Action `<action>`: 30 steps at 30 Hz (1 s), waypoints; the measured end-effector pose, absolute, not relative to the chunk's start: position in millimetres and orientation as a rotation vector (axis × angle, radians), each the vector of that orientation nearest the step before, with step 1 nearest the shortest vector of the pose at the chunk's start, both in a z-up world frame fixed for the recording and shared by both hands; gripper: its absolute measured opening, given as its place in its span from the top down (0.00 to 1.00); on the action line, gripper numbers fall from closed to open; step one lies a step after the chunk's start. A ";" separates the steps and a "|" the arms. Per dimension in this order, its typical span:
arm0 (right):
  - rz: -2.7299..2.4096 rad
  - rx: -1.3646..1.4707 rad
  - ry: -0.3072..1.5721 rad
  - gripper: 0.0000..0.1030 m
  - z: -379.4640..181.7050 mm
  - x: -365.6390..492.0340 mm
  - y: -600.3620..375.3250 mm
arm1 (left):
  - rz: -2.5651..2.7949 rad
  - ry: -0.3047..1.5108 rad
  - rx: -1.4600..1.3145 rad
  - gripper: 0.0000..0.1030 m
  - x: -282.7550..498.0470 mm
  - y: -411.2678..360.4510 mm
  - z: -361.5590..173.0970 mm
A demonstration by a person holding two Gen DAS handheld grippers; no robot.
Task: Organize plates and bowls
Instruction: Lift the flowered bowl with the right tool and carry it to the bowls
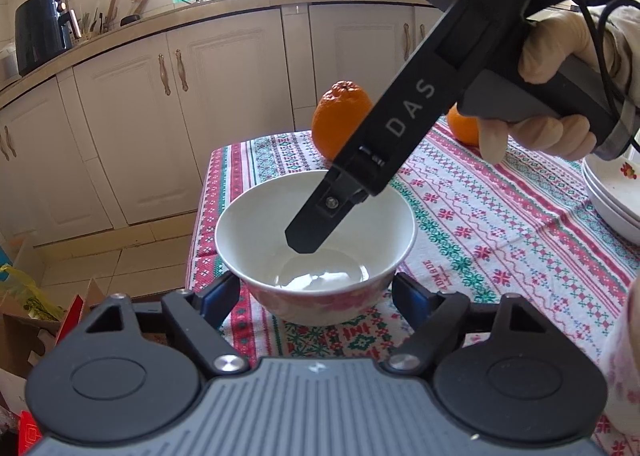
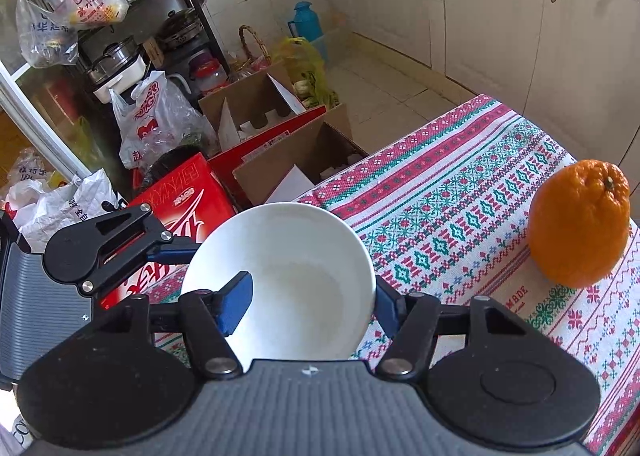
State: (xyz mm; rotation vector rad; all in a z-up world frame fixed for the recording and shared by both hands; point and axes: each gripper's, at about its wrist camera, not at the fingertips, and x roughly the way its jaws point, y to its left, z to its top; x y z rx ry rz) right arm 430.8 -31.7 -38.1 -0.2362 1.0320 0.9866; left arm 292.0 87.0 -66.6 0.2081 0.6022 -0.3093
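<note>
One white bowl sat near the table's corner edge, its wall pinched by the right gripper, left gripper spread around it, plates stacked, bowl unplaced.

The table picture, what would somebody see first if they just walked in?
Probably the white bowl near the corner of the patterned tablecloth, with the right hand-held gripper clamped on its wall, one finger inside and one outside. The left hand-held gripper has a finger on either side of the bowl's base. Behind the bowl sits a bright orange.
</note>
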 end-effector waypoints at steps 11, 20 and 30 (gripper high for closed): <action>1.000 -0.226 0.993 0.33 -10.0 382.0 -61.4 | -0.340 0.610 0.224 0.20 251.7 64.8 -39.6; 1.000 -0.204 0.970 0.33 9.3 331.1 -92.6 | -0.384 0.615 0.229 0.20 208.9 45.6 -20.2; 0.996 -0.229 0.915 0.33 34.4 279.5 -114.6 | -0.416 0.591 0.238 0.20 168.1 30.1 -2.5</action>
